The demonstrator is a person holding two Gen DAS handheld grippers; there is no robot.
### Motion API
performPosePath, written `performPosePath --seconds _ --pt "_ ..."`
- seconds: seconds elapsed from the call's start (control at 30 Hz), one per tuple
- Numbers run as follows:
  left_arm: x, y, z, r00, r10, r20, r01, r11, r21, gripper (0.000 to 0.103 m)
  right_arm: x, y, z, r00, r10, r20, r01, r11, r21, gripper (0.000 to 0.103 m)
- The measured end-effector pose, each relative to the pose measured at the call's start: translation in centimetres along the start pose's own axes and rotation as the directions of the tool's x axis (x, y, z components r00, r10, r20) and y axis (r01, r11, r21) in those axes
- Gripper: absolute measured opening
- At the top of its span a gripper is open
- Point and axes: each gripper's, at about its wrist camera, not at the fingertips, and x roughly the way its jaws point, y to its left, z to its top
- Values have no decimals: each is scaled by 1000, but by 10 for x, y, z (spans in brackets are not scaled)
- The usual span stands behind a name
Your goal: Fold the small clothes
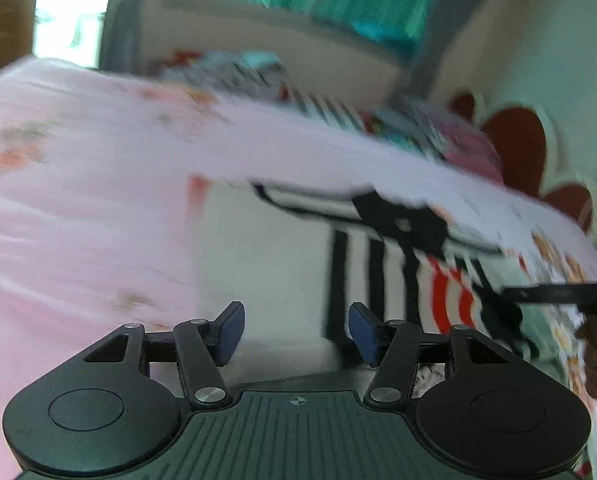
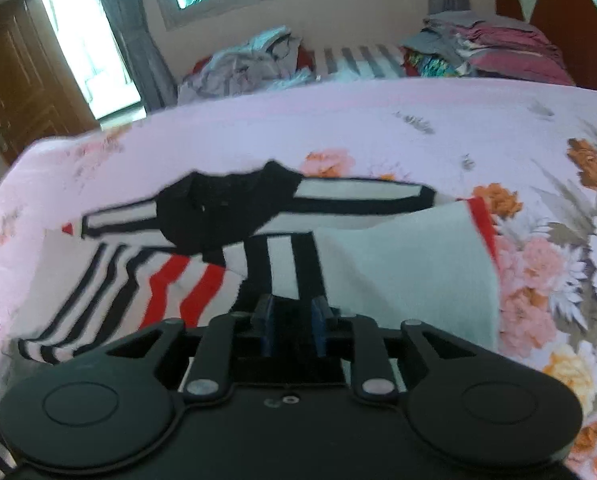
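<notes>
Left wrist view: the picture is smeared by motion. The left gripper hangs over the bed with its blue pads spread apart and nothing between them, so it is released. Beyond the pads lies the shirt, white with black and red stripes and a black collar, spread on the pink floral sheet toward the right half of the view. At the right edge the right gripper reaches in as a dark bar over the shirt's far side, with part of a hand behind it. A blurred heap of clothes sits at the far side of the bed, and a headboard with red panels stands to the right.

Right wrist view: the right gripper points down at the shirt, which lies across the middle of the bed. Its pads stand a little apart, just above a folded-over pale flap and a black stripe of the shirt; whether they pinch any cloth cannot be told. The black collar lies at the far edge, the sleeves stretched left and right. A loose heap of clothes and a folded pile lie at the far side.
</notes>
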Motion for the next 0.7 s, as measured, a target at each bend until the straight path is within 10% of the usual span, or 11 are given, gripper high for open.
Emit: performPosePath --seconds 0.53,0.7 --pt "103 56 91 993 110 -33 -112 991 -74 61 44 -25 44 992 -123 12 122 991 51 19" --pt "70 11 77 998 45 32 -43 998 -40 61 22 11 38 997 24 76 -27 999 44 27"
